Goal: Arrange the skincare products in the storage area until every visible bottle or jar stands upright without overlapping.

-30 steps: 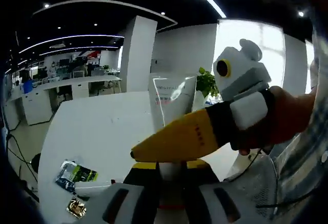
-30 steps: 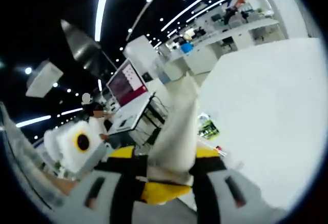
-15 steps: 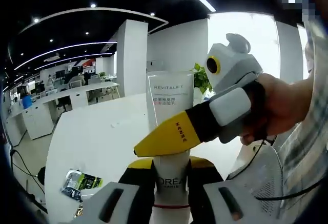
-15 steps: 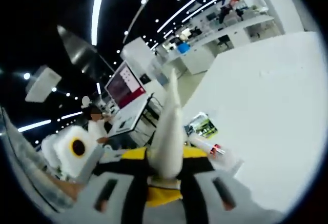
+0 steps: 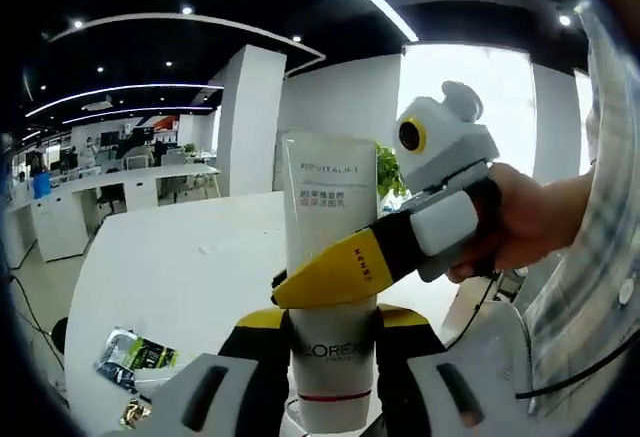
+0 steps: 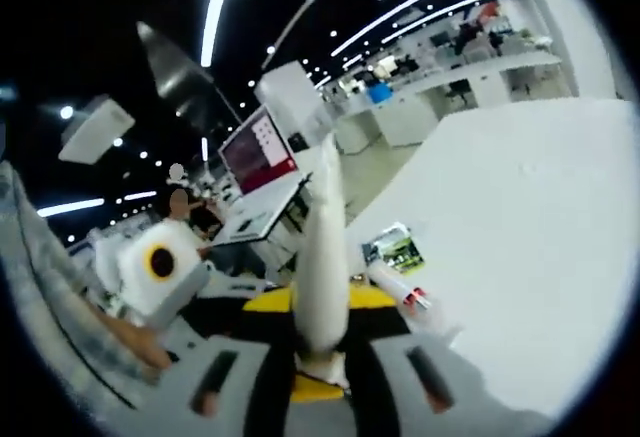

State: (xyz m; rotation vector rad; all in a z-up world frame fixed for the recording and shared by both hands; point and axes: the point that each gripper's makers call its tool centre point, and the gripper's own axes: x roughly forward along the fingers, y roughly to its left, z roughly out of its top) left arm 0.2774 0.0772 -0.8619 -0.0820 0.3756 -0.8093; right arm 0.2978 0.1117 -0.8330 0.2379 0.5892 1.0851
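A white L'Oreal Revitalift tube stands with its flat crimped end up, lifted above the white table. My left gripper is shut on its lower part, near the cap. My right gripper reaches in from the right, held by a hand, and its yellow jaw lies across the front of the tube. In the right gripper view the tube appears edge-on between the jaws of the right gripper, which is shut on it. The left gripper crosses just below.
A green and black sachet and a small gold packet lie on the table at lower left. The right gripper view has the sachet next to a small white tube with a red band, lying flat. Desks and a column stand behind.
The tube has turned from a slant to face the left camera squarely and upright. In the right gripper view it went from broad and tilted to edge-on. Both grippers kept their hold.
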